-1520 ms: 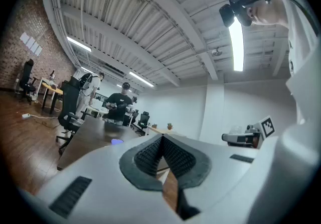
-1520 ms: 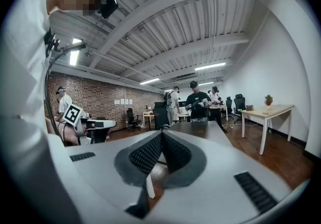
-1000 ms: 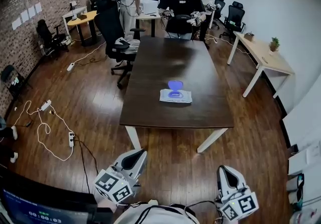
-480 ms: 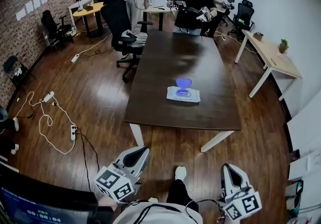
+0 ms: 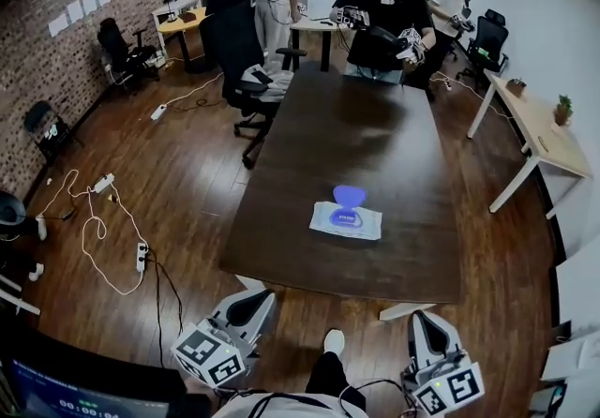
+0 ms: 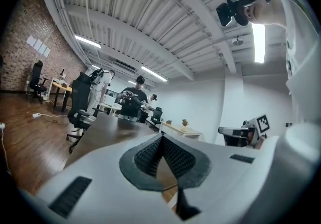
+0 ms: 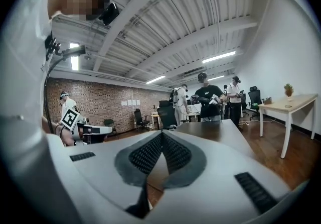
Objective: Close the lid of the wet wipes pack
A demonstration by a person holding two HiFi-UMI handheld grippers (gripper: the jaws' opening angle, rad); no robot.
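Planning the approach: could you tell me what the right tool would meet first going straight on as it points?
Probably the near edge of the dark table, well before the wet wipes pack; how high the right tool rides is unclear.

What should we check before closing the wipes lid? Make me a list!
1. Lid standing up, ready to be pushed down: ok.
2. Pack lying flat on the table: ok.
3. Left gripper empty, jaws shut: ok.
4. Right gripper empty, jaws shut: ok.
5. Grippers close enough to reach the lid: not ok, both are short of the table's near edge.
6. Pack will not slide when pressed: cannot tell.
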